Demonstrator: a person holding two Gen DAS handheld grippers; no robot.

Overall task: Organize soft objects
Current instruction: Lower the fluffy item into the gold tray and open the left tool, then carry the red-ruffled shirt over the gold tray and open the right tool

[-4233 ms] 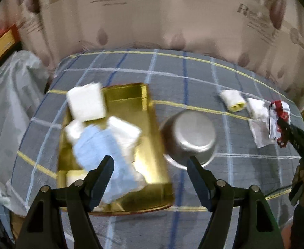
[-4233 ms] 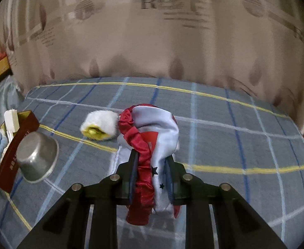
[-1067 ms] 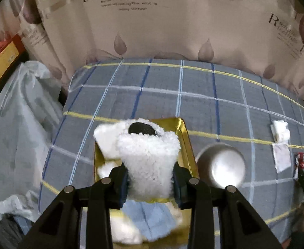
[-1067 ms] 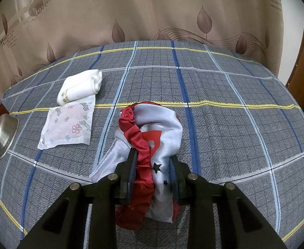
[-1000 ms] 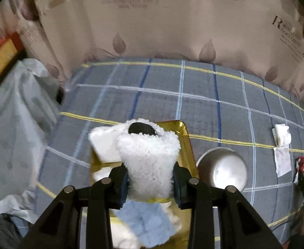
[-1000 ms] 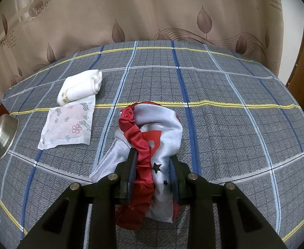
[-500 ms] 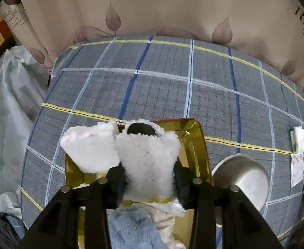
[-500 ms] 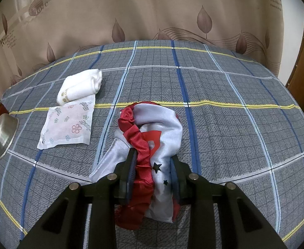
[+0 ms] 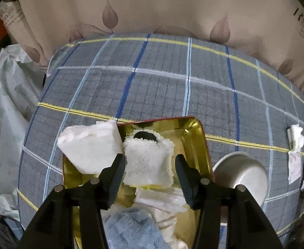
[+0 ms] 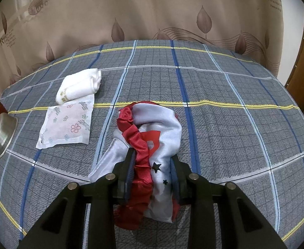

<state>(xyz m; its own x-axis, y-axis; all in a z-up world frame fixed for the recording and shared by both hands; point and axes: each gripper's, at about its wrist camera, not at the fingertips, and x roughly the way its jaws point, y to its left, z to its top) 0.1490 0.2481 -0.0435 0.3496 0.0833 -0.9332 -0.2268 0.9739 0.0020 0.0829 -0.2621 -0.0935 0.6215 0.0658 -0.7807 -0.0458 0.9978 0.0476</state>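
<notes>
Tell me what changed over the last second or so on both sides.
The left hand-held gripper came down over the gold tray with the fluffy white roll; its jaws have just been opening, and the roll now sits loose between them in the tray. The right hand-held gripper stayed put, clamped on the red and white satin cloth. The rolled white towel and floral sachet are unmoved.

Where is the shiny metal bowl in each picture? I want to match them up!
Left wrist view: the metal bowl sits upside down at lower right, just right of the gold tray.
Right wrist view: the same bowl is at the far left edge, seen on a tilt.
Shared landmark: the flowered white cloth, a small strip at the far right in the left wrist view.
</notes>
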